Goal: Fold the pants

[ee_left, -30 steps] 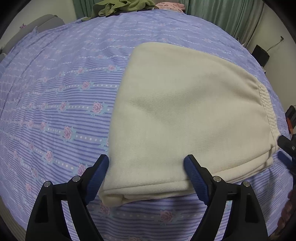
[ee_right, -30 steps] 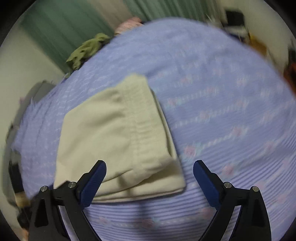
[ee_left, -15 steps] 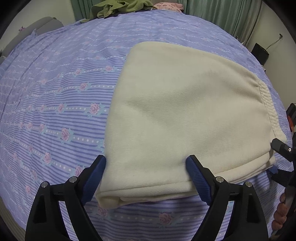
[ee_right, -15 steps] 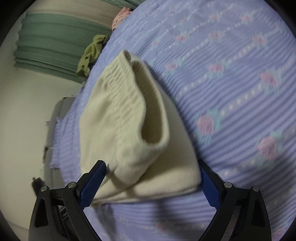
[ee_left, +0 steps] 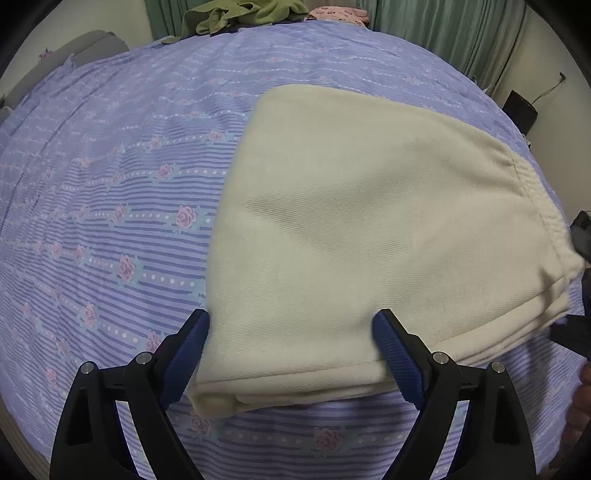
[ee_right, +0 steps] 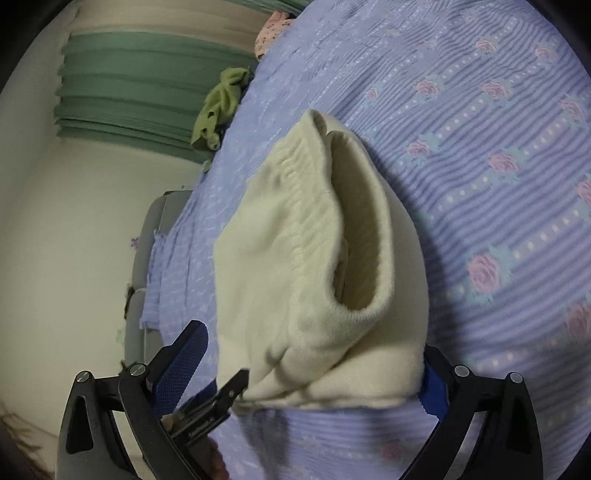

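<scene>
The cream pants (ee_left: 369, 221) lie folded into a thick pad on the purple flowered bedsheet (ee_left: 110, 184). My left gripper (ee_left: 291, 350) stands open, pointing steeply down, its blue pads on either side of the pad's near left corner. In the right wrist view the elastic waistband (ee_right: 314, 206) gapes at the pants' (ee_right: 295, 266) end. My right gripper (ee_right: 306, 373) straddles that near corner. Its jaws are opening: the left pad stands clear of the cloth and the right fingertip is partly hidden behind the fold. Part of the left gripper's frame (ee_right: 218, 402) shows low between them.
Green clothes (ee_left: 240, 14) and a pink garment (ee_left: 340, 13) lie at the bed's far edge, before green curtains (ee_left: 443, 33). A grey headboard (ee_left: 85, 51) is at the far left. A black box (ee_left: 521, 110) stands beyond the bed's right side.
My right gripper has sunk, tilted and rolled toward the waistband corner, which now lies between its wider jaws. The left gripper has stayed put with its jaws a little wider.
</scene>
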Demonstrator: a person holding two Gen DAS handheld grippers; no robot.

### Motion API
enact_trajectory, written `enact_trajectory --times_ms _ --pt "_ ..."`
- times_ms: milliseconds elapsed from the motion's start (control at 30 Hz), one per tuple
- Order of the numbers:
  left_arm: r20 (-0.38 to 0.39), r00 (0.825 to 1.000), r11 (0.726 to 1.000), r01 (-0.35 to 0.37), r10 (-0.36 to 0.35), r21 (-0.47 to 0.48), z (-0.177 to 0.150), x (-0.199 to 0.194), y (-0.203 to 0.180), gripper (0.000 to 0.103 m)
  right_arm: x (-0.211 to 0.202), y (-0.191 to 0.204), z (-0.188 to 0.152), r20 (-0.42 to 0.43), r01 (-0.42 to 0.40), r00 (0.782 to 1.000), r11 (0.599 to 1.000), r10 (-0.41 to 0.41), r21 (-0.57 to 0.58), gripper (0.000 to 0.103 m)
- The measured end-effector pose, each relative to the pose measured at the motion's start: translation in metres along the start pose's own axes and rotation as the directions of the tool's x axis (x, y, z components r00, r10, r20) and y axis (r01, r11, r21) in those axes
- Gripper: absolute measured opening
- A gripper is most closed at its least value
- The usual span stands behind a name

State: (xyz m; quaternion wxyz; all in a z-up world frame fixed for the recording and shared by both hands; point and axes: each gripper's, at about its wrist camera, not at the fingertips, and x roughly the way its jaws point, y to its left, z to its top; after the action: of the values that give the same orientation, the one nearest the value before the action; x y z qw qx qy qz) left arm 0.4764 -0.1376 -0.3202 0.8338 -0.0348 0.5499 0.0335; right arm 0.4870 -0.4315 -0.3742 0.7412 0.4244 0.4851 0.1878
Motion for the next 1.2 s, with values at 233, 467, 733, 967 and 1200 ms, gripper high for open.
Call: enact_trajectory --times_ms 233,467,733,967,1200 --pt "-0.008 1.000 1.000 -0.004 0.004 0.022 0.000 -0.003 -0.003 0.089 0.012 -0.038 0.001 0.015 0.055 0.998 0.992 -0.057 0.110 0.068" --pt "0.105 0.994 0.998 0.000 -0.007 0.067 0.015 -0.040 0.019 0.089 0.004 -0.001 -0.001 0.026 0.276 0.961 0.961 -0.277 0.032 0.049" --pt "0.056 0.973 0.974 0.226 -0.225 -0.016 0.063 -0.013 0.078 0.090 0.021 0.052 -0.008 0.140 0.574 0.819 0.801 -0.556 -0.171 0.047" --pt "-0.056 0.927 0.929 0.371 -0.370 0.004 0.078 0.042 0.062 0.088 0.022 0.052 -0.002 0.146 0.581 0.814 0.790 -0.562 -0.195 0.047" --pt "-0.118 0.851 0.858 0.504 -0.512 -0.096 0.077 0.068 0.062 0.084 0.027 0.044 -0.009 0.155 0.596 0.803 0.775 -0.576 -0.208 0.050"
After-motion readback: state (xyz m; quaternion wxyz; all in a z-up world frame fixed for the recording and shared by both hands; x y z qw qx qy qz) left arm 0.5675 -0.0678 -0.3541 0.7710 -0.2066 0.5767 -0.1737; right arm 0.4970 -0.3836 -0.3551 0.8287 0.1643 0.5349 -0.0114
